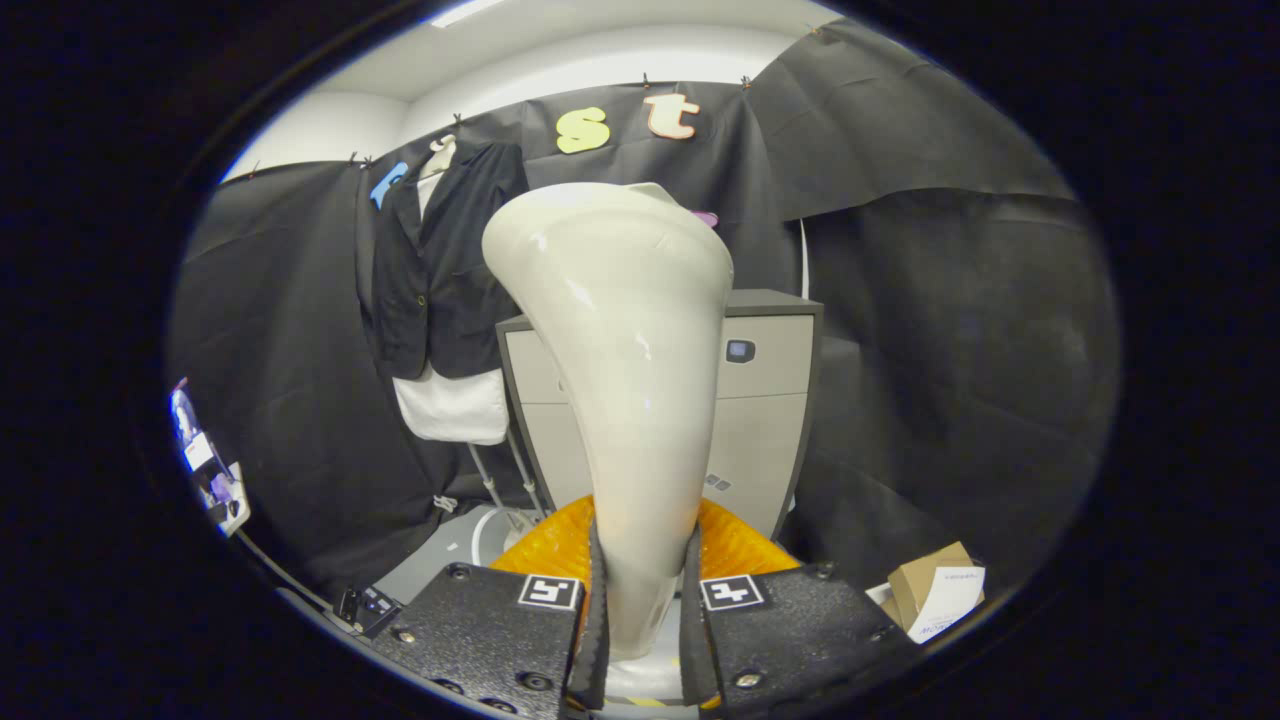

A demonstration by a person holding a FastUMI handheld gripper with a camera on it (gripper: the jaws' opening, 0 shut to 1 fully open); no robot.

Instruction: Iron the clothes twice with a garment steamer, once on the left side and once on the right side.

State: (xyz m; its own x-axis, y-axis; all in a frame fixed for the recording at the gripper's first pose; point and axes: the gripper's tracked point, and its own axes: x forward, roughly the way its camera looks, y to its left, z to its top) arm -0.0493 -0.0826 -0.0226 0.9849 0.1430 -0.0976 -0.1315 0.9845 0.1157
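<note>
- The tool is pinching the steamer head by its narrow neck, one finger pressed on each side; the head rises straight ahead at 12 o'clock and flares wide at the top.
- The neck is smooth and glossy and tapers toward the fingers, so I judge it could slide or twist in the grip once the head is tilted or pressed against cloth.
- Just beyond the fingers, under the head, sits the orange ribbed base of the steamer. Whether a hose runs from the neck down to it cannot be told from here; if one does, a long reach may pull it taut and tug the head off line.
- The dark jacket, over a white garment, hangs on the booth wall at about 10 o'clock from the head, well apart from it. The head is not yet on the cloth, so neither side looks done.
- The wide head hides much of what lies ahead, so aiming at the left or right front may be poor, and one side could get skipped or done twice.
- A grey cabinet stands behind the head toward 1 o'clock, beside the jacket; a swing toward the jacket's near edge could knock against it.
- The jacket hangs loose, and a firm push may simply shove it away.
</note>
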